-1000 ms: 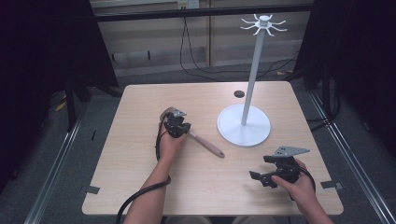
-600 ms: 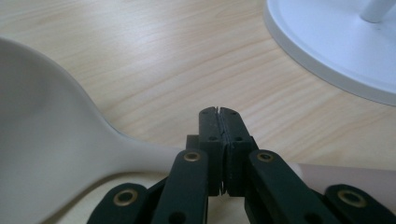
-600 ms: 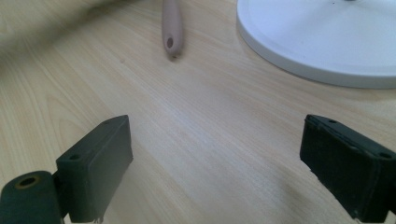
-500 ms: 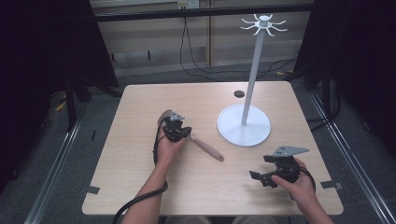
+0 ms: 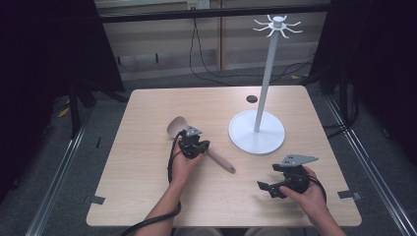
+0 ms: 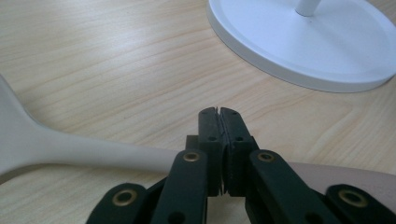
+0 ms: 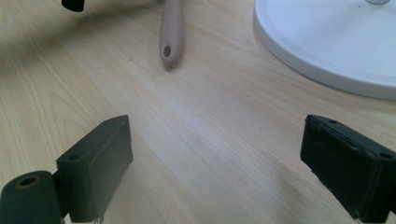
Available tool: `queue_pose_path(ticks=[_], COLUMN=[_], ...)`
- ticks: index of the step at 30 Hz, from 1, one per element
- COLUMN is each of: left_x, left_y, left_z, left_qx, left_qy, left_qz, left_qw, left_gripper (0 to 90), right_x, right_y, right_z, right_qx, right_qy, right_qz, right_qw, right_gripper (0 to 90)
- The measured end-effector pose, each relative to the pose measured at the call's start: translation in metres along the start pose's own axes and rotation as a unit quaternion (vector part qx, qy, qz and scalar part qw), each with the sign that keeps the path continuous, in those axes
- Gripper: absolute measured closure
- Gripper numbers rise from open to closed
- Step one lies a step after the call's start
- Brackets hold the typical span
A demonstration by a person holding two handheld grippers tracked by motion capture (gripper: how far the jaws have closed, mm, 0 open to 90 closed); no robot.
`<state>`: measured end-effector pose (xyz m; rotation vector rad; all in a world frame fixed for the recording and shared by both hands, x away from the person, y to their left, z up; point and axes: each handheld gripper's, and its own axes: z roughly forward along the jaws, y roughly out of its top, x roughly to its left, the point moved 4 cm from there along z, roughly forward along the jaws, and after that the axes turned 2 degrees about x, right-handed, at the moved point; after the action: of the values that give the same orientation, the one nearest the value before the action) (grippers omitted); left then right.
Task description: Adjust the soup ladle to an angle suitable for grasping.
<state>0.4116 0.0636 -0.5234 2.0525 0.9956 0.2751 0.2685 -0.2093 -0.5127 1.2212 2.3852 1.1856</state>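
Two grippers are seen in the high view, and one spatula (image 5: 201, 146) is lying on the wooden table (image 5: 147, 196), just left of the white stand (image 5: 256, 132). The left gripper (image 5: 193, 143) is placed over the middle of the spatula; the right gripper (image 5: 268, 189) is held near the front edge, well apart from it. The hooks at the top of the stand are seen empty, so the work is judged to be at its beginning: if the spatula is meant for a hook, lifting and hanging are left to be done.

In the left gripper view, the jaws of the left gripper (image 6: 218, 114) are pressed together at their tips, with almost no gap. The spatula (image 6: 93, 151) is passing under them, and a grip on it cannot be confirmed; nothing is seen between the tips.

In the right gripper view, the jaws of the right gripper (image 7: 215, 163) are spread wide, and nothing is held or touched. The handle end of the spatula (image 7: 169, 37), with its hanging hole, is seen ahead on the table.
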Motion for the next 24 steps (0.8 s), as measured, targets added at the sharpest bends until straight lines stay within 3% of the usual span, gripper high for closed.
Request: queue_pose_path(ticks=[5, 9, 12, 13, 15, 19, 24], left_x=[0.001, 0.003, 0.004, 0.004, 0.006, 0.009, 0.009], left_y=[0.001, 0.002, 0.0, -0.001, -0.003, -0.011, -0.021], left_z=[-0.005, -0.016, -0.026, -0.029, -0.035, -0.048, -0.056], left_qx=[0.002, 0.001, -0.002, -0.002, 0.001, -0.001, 0.007], left_qy=[-0.005, -0.008, -0.011, -0.012, -0.008, 0.002, -0.001], left_qz=[0.006, 0.011, 0.008, 0.011, 0.016, 0.014, 0.017], left_qw=[1.0, 0.9999, 0.9999, 0.9999, 0.9998, 0.9999, 0.9998], left_gripper=[81.8, 71.8, 56.9, 56.9, 46.8, 38.5, 25.9], right_x=[0.004, 0.007, 0.014, 0.014, 0.016, 0.022, 0.027], right_y=[0.004, 0.011, 0.016, 0.016, 0.02, 0.027, 0.034], right_z=[0.009, 0.015, 0.024, 0.024, 0.03, 0.042, 0.056], right_qx=[0.002, 0.0, 0.008, 0.008, 0.011, 0.008, 0.008], right_qy=[-0.004, -0.01, -0.011, -0.011, -0.012, -0.008, -0.005], right_qz=[-0.006, -0.014, -0.037, -0.037, -0.042, -0.046, -0.057], right_qw=[1.0, 0.9999, 0.9992, 0.9992, 0.999, 0.9989, 0.9983], right_gripper=[8.8, 10.0, 15.0, 15.0, 17.6, 24.3, 32.9])
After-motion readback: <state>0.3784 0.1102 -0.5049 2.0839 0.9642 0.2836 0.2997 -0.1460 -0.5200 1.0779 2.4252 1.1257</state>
